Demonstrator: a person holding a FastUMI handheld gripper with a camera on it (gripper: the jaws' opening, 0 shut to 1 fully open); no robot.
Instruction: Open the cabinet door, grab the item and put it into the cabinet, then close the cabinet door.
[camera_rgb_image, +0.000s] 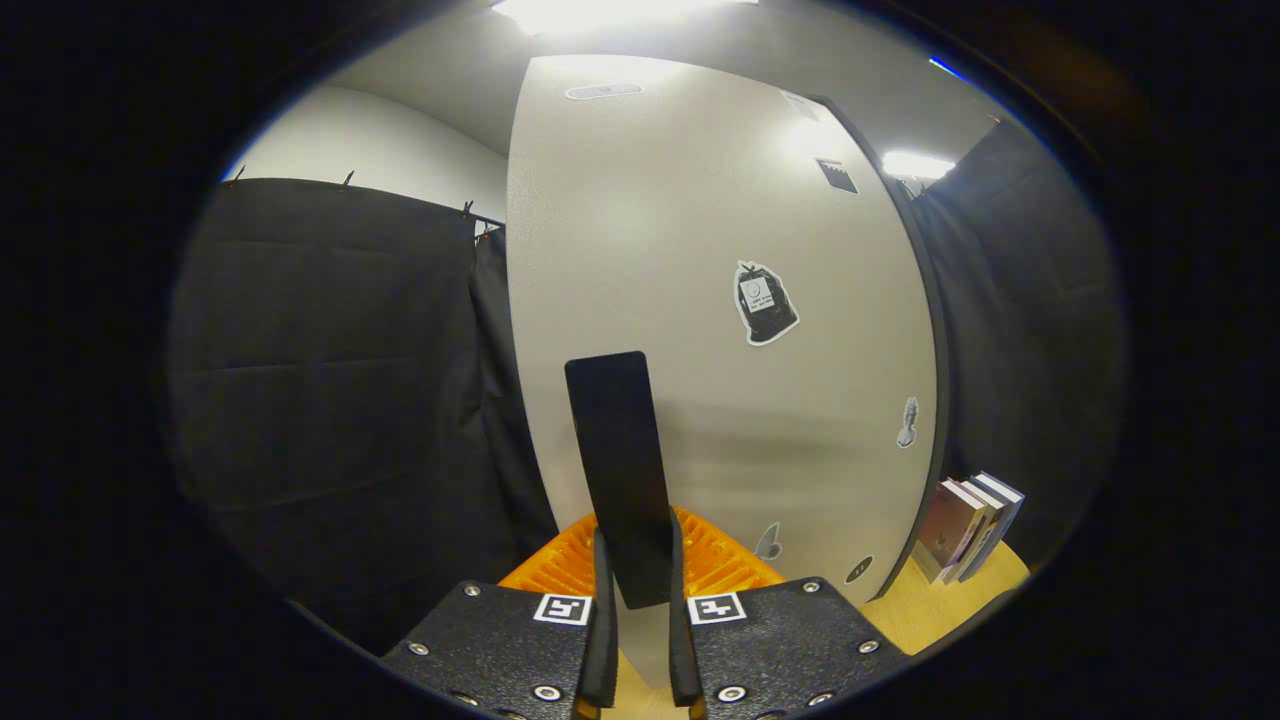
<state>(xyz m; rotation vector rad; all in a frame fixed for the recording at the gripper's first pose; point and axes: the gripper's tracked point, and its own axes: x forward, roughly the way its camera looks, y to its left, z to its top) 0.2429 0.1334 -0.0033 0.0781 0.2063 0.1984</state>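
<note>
The gripper (636, 600), at lower centre of the frame, is clamping a flat, matte black rectangular slab (620, 470) upright before the pale grey cabinet door (700, 250).

This looks like a staged test booth set up inside an office-type room. Black cloth curtains (340, 400) hang clipped to a rail against plain white walls, with bright ceiling panel lights (915, 163) overhead. A tall pale grey cabinet door with stickers (720, 300) stands on a light wooden surface (930, 610), beside a few upright books (970, 525).
</note>
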